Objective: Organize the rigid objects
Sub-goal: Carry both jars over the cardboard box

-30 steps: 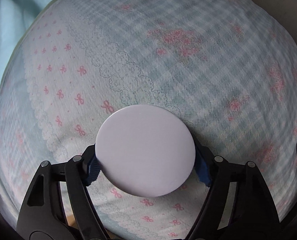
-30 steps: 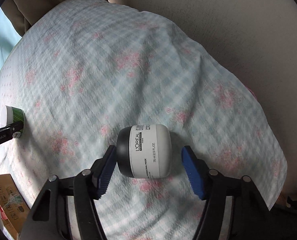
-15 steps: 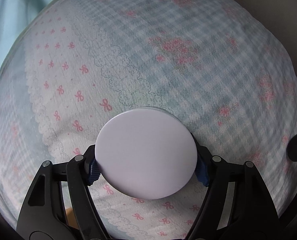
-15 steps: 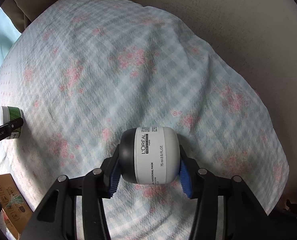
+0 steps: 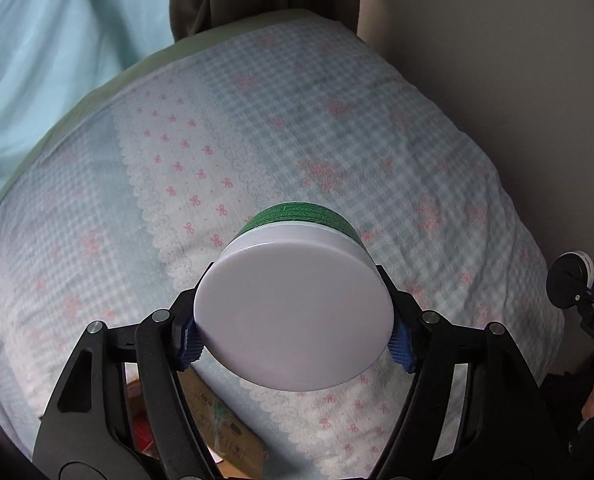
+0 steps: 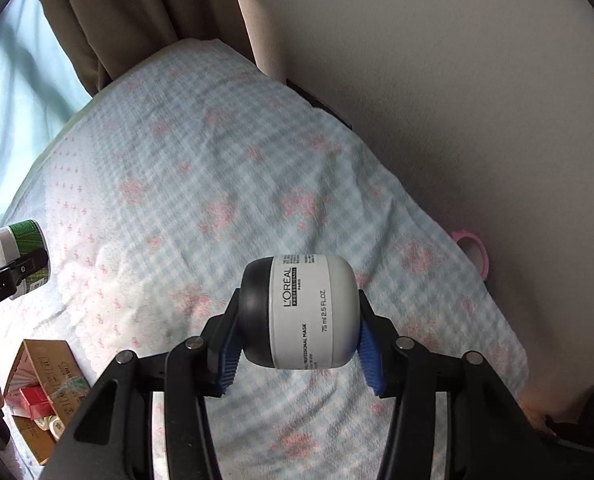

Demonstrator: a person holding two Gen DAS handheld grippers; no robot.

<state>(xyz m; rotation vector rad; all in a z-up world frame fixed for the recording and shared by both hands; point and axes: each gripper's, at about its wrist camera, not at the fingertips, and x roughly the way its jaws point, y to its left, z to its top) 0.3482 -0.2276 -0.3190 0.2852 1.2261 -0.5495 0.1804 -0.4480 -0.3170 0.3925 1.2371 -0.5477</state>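
Note:
A green-labelled jar with a wide white lid (image 5: 293,312) hangs above the bed cover, lid toward the camera. My left gripper (image 5: 293,342) has its blue pads pressed on the jar's sides, and its jaws are still closing. The same jar (image 6: 23,252) shows at the left edge of the right wrist view. A white L'Oréal mask jar with a black lid (image 6: 309,312) lies sideways between the pads of my right gripper (image 6: 299,360), which is shut on it and holds it clear of the cover. Its black lid (image 5: 565,282) peeks in at the right edge of the left wrist view.
A checked blue-and-pink bed cover (image 5: 337,140) lies below both grippers. An open cardboard box (image 6: 45,384) with small packages sits at its lower left edge. A pink ring (image 6: 475,248) lies by the wall (image 6: 457,80). Curtains (image 6: 137,20) hang behind.
Both grippers rose, lifting their jars off the cover. The right gripper's pads closed onto the L'Oréal jar. The green jar tilted so its label shows.

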